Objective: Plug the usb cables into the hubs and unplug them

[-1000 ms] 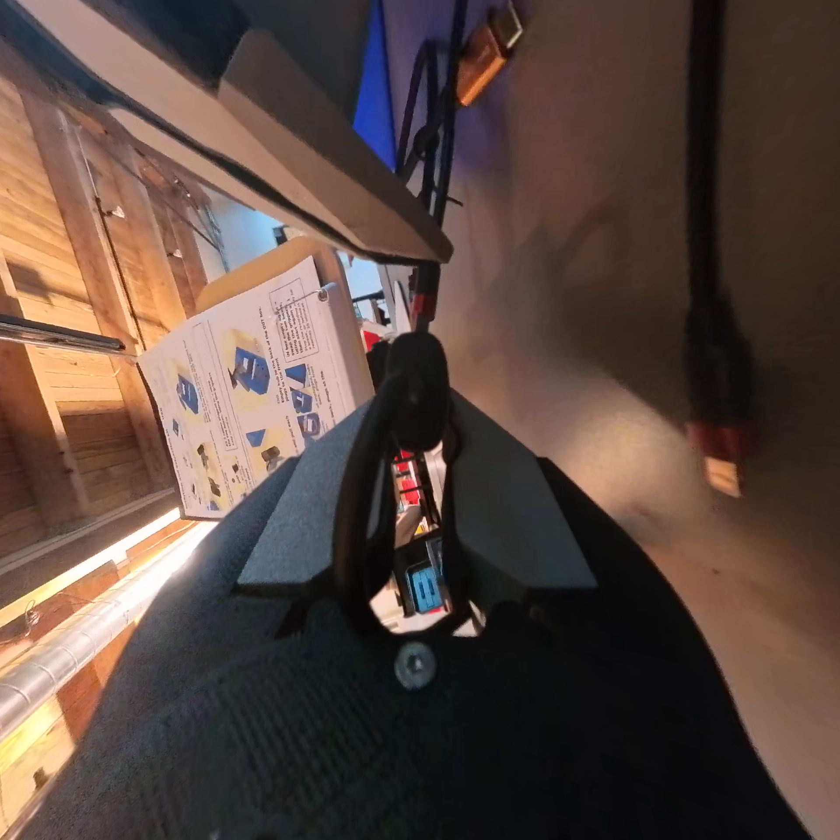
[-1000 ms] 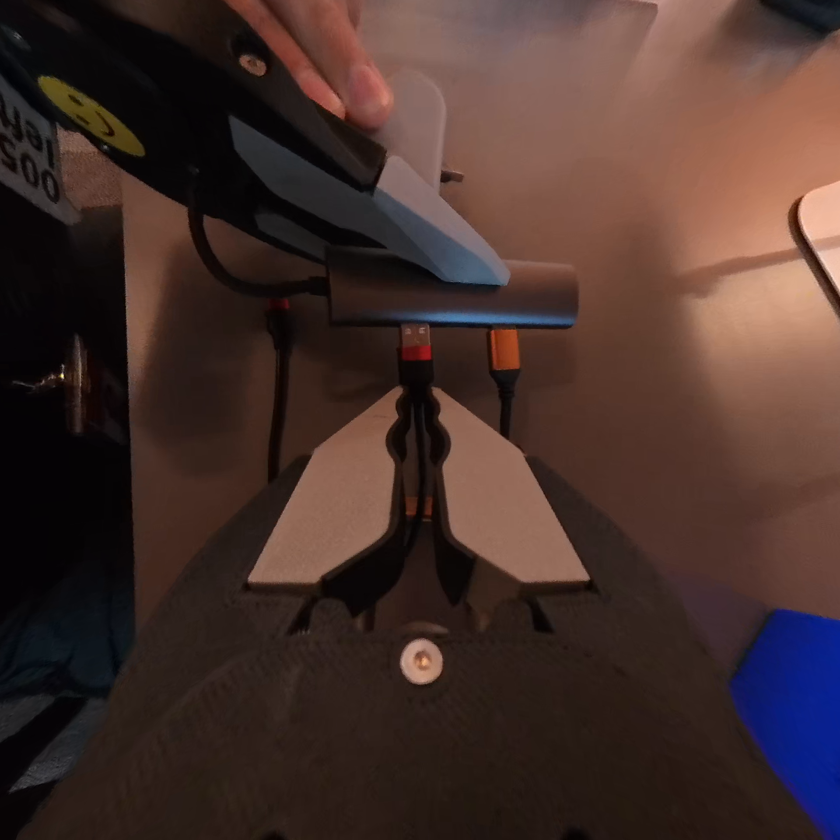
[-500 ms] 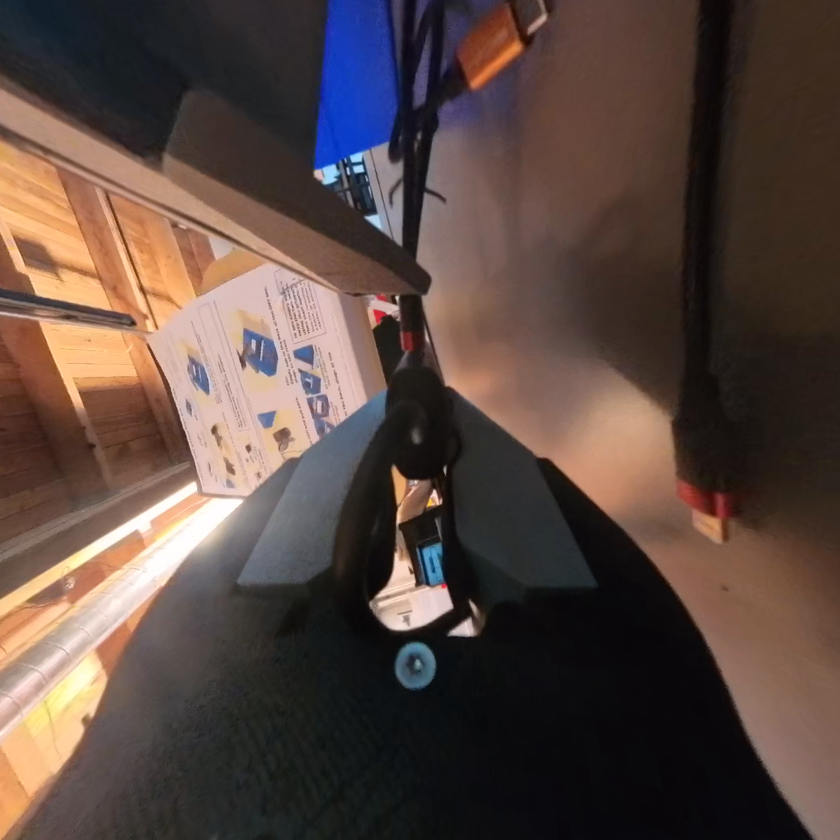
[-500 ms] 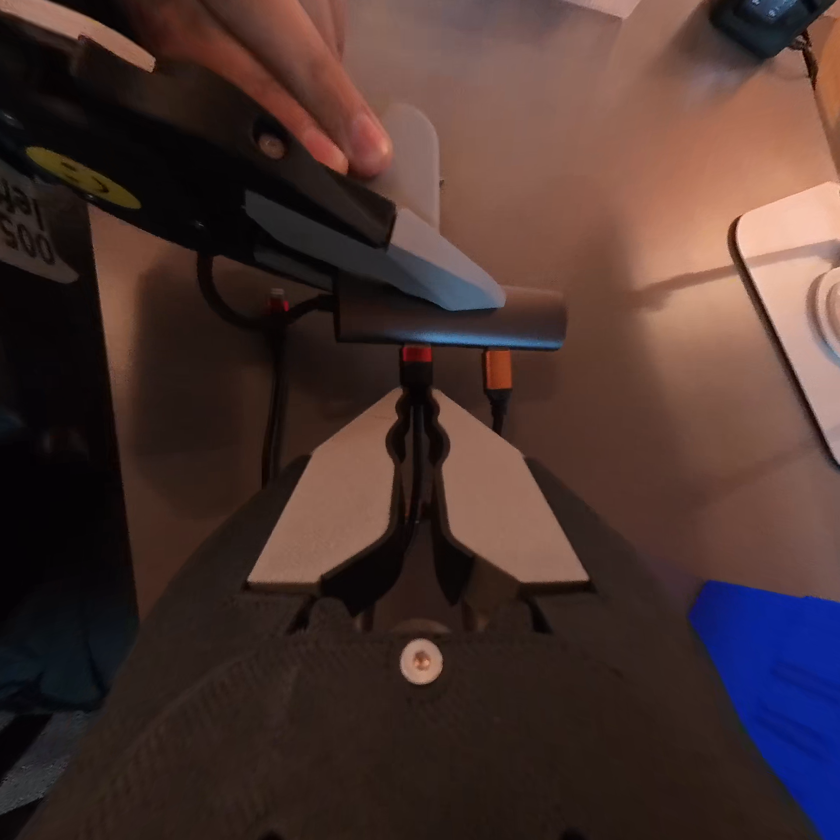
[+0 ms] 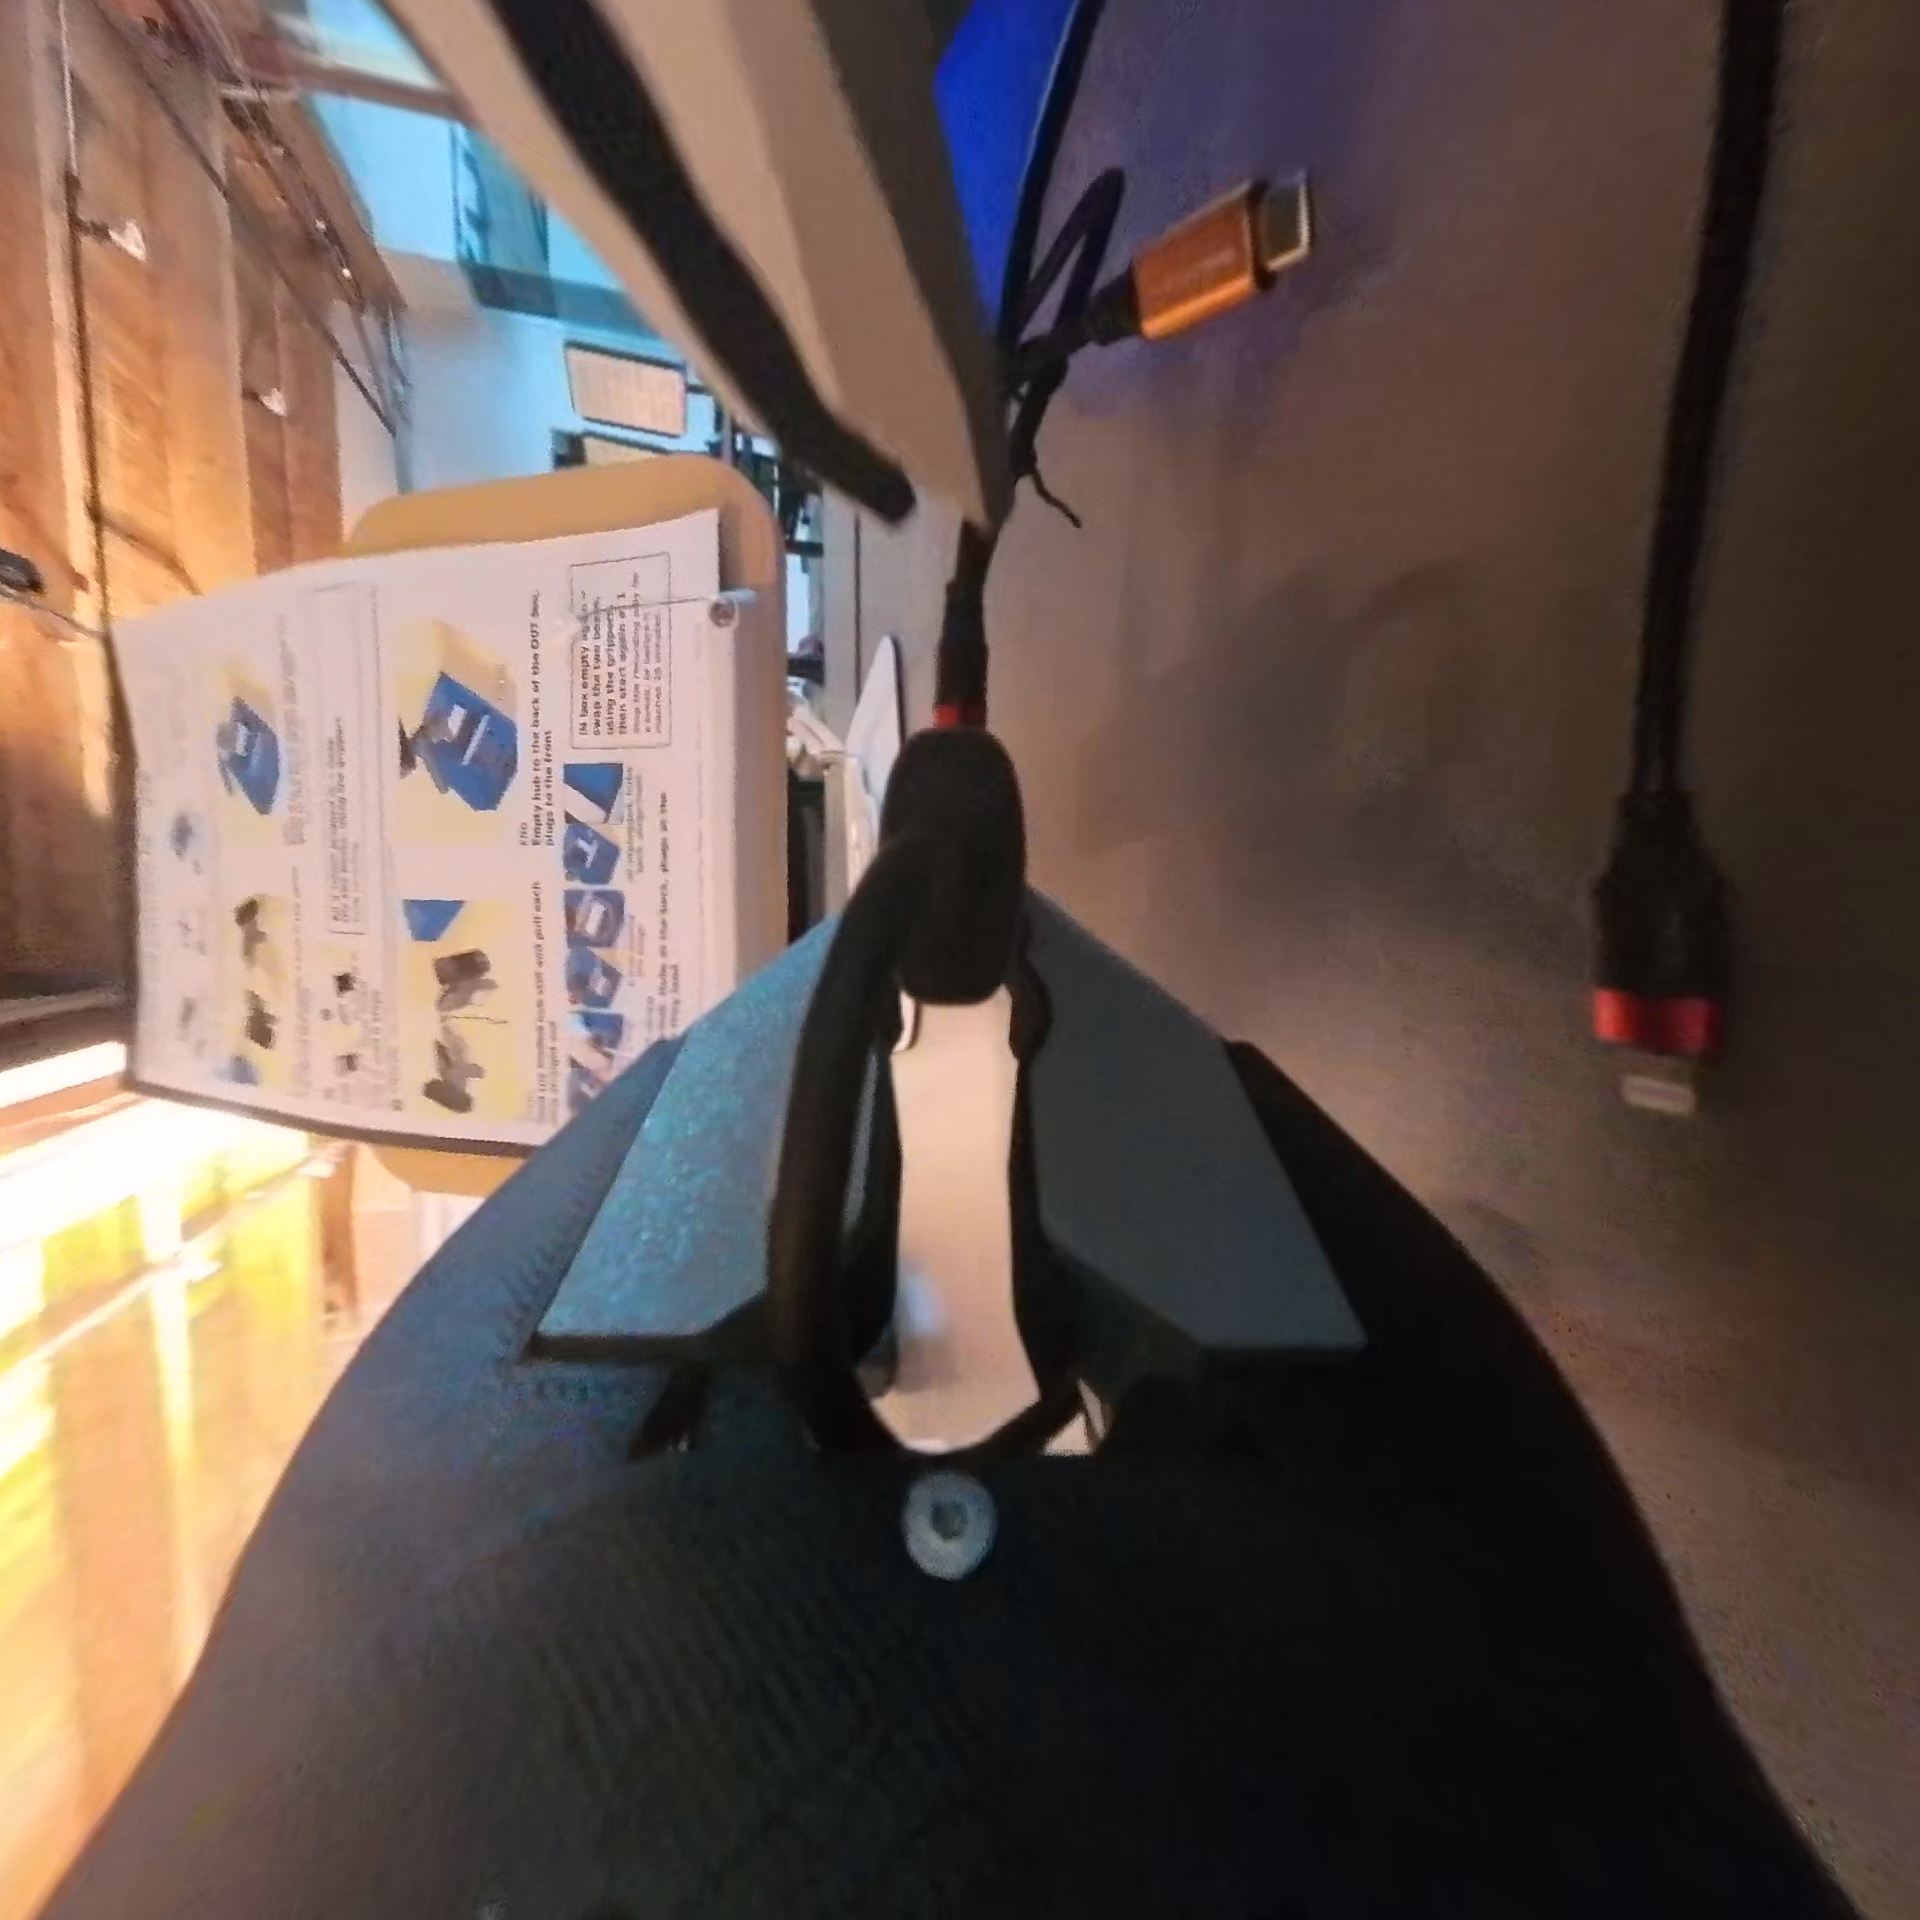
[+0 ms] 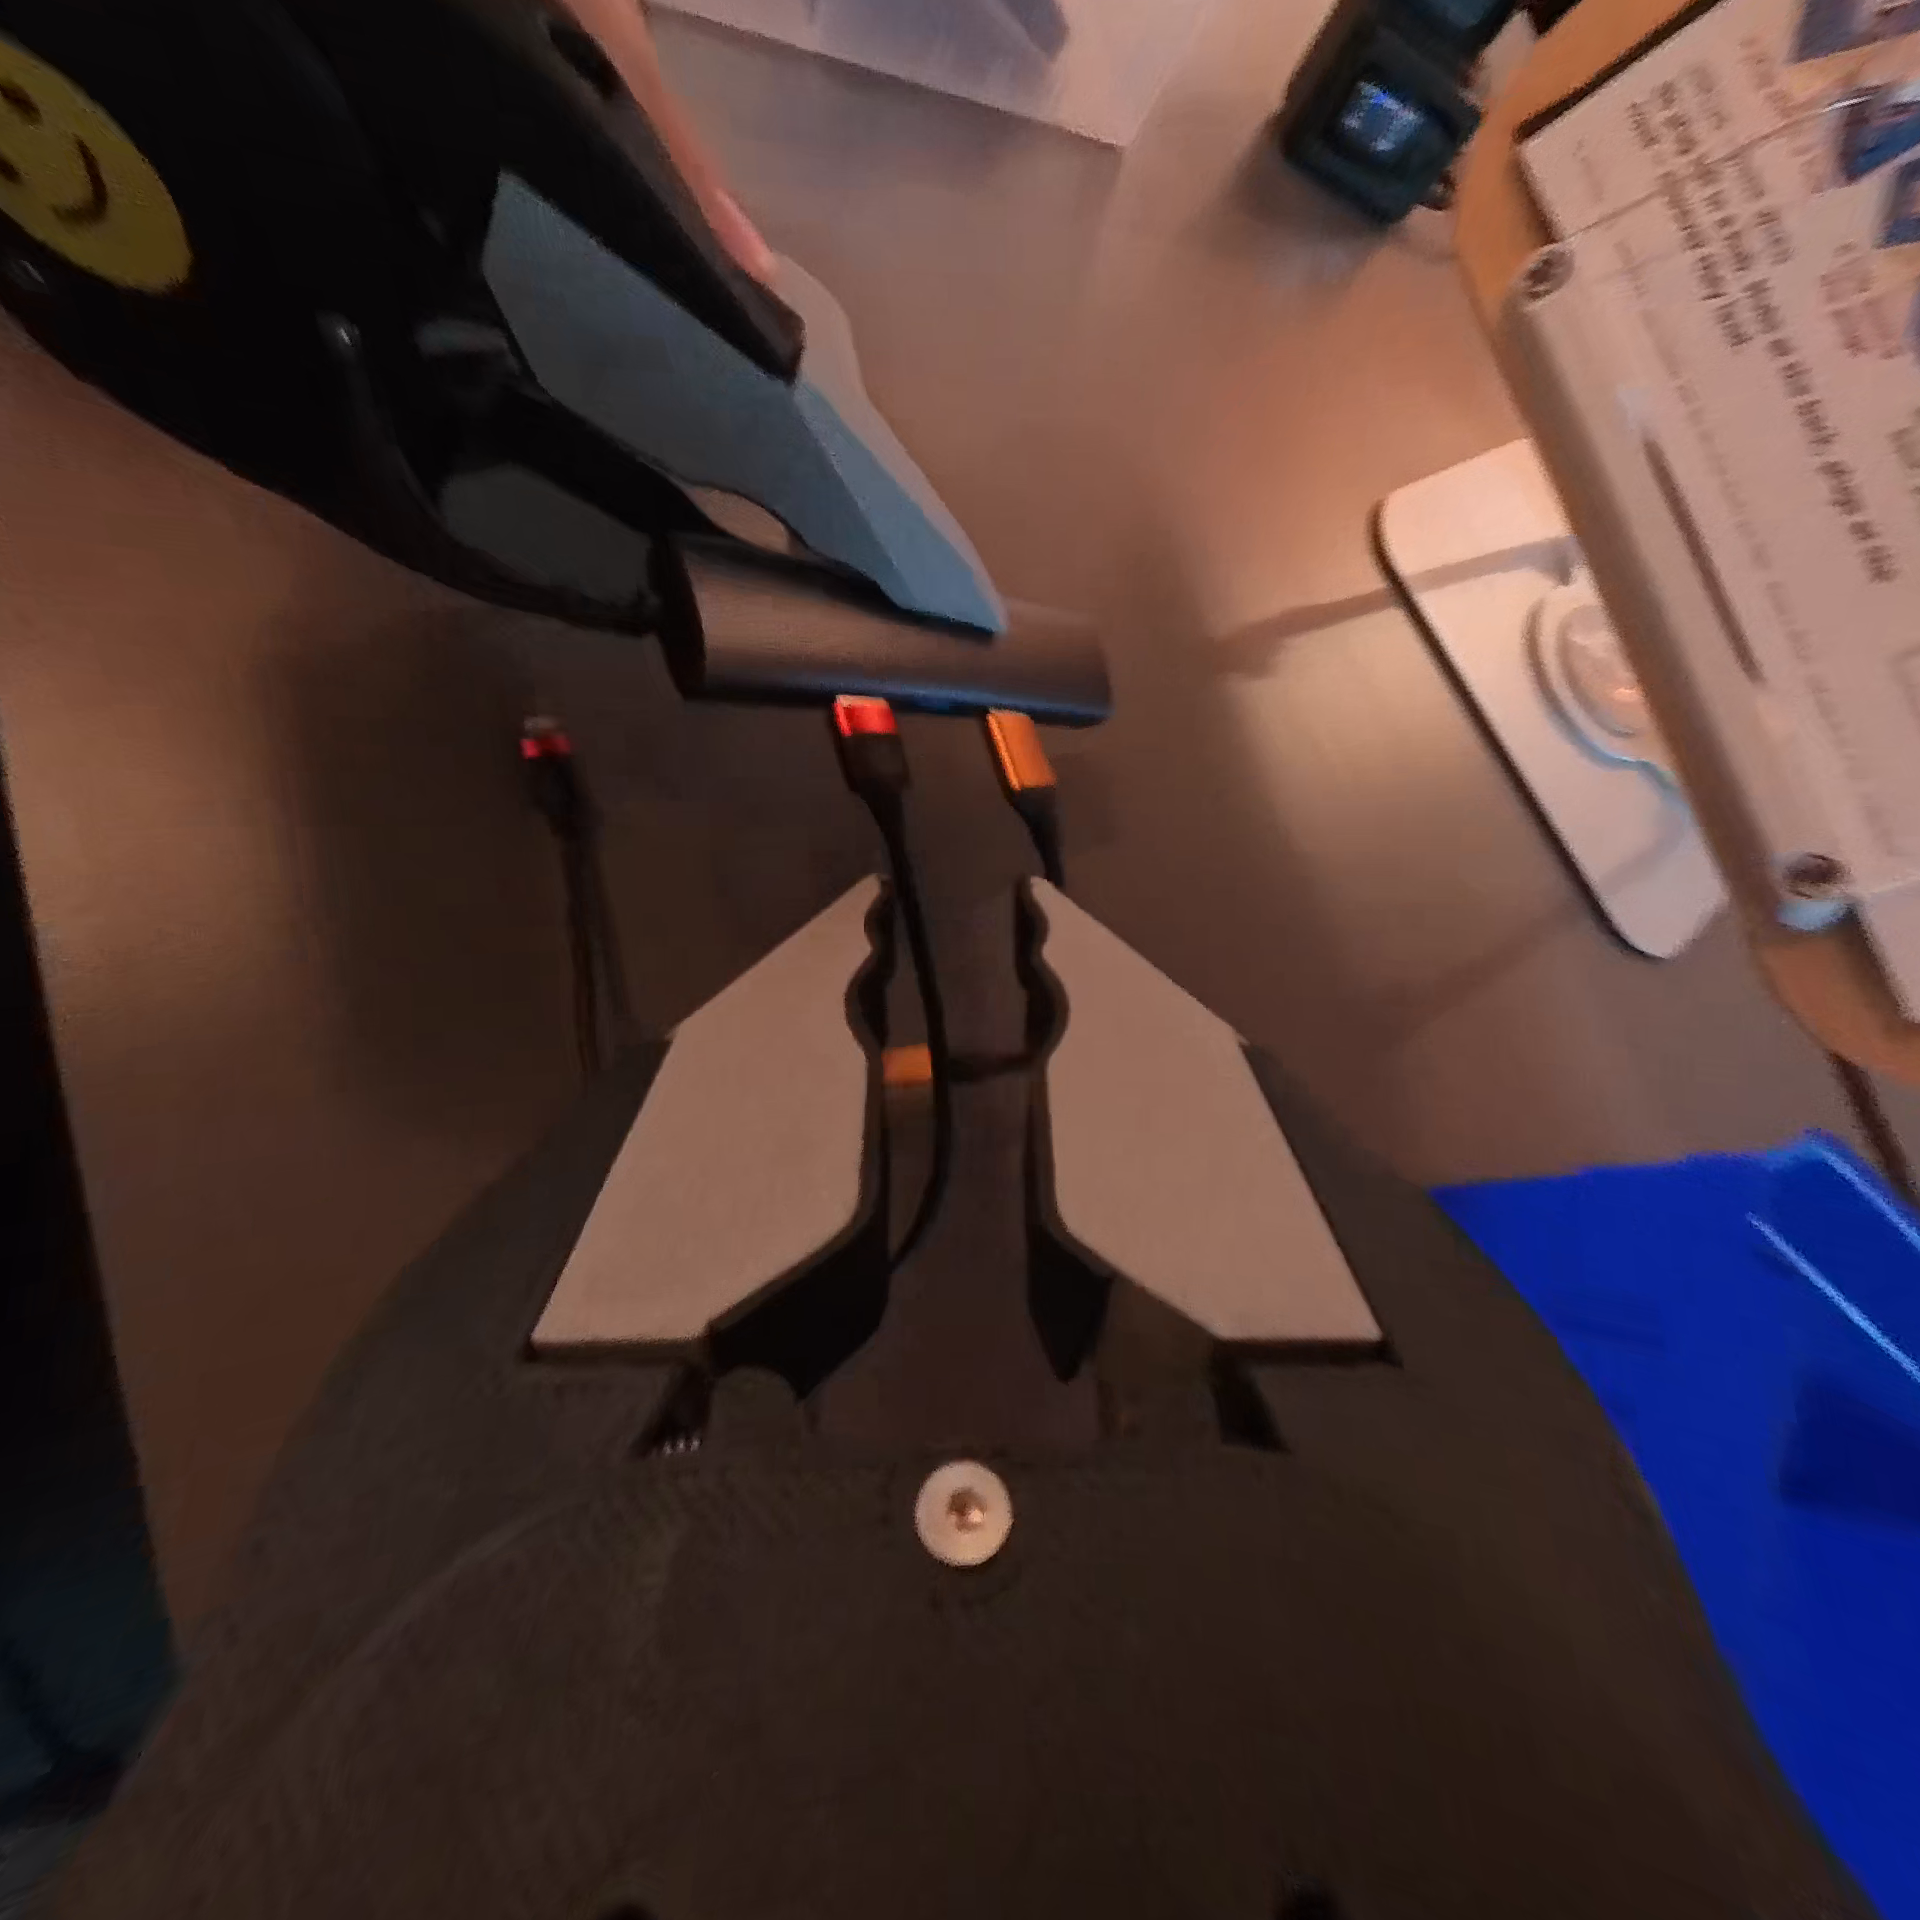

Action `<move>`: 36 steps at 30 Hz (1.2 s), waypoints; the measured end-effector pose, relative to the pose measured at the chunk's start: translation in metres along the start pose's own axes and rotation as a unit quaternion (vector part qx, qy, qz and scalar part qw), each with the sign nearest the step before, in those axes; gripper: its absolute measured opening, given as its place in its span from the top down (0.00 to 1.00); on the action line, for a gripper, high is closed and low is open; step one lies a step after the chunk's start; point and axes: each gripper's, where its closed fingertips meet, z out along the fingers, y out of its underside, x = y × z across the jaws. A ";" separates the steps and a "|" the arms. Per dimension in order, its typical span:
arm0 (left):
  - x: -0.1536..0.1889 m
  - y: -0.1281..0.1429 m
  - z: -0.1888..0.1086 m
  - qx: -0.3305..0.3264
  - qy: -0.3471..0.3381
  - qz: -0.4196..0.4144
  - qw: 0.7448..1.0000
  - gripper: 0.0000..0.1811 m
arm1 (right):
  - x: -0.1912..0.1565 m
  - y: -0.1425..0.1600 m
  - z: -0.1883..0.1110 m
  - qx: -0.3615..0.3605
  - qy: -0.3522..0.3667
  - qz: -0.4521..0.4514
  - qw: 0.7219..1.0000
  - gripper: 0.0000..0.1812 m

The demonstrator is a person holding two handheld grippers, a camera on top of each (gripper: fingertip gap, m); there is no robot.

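Now the right gripper has let go; its fingers are open and the red plug sits in the hub. Left gripper squeezes the hub to keep it steady above the table.

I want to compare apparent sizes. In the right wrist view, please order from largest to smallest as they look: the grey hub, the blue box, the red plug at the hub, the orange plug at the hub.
1. blue box, cut by the frame
2. grey hub
3. red plug and orange plug: they look alike, and blur makes ranking them unsure
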 end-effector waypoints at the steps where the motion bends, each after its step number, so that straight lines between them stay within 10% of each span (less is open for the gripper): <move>1: -0.002 0.003 0.000 0.004 0.004 -0.023 1.000 0.94 | 0.006 0.000 -0.006 0.000 0.017 -0.003 1.000 0.89; 6: -0.013 0.012 0.000 0.049 0.051 -0.184 0.980 0.92 | 0.030 -0.013 -0.041 0.045 0.078 0.011 0.996 0.83; 14: -0.036 0.006 -0.017 0.186 0.153 -0.427 0.872 0.93 | 0.070 -0.023 -0.087 0.186 0.097 0.145 0.967 0.77; 20: -0.048 -0.011 -0.036 0.270 0.178 -0.454 0.830 0.93 | 0.087 -0.001 -0.098 0.230 0.060 0.215 0.947 0.78; 26: -0.046 -0.043 -0.063 0.364 0.225 -0.422 0.799 0.93 | -0.001 -0.031 -0.062 0.234 -0.145 0.121 0.954 0.55; 36: -0.052 -0.049 -0.073 0.402 0.240 -0.453 0.759 0.93 | -0.022 -0.056 -0.016 0.240 -0.090 0.096 0.962 0.71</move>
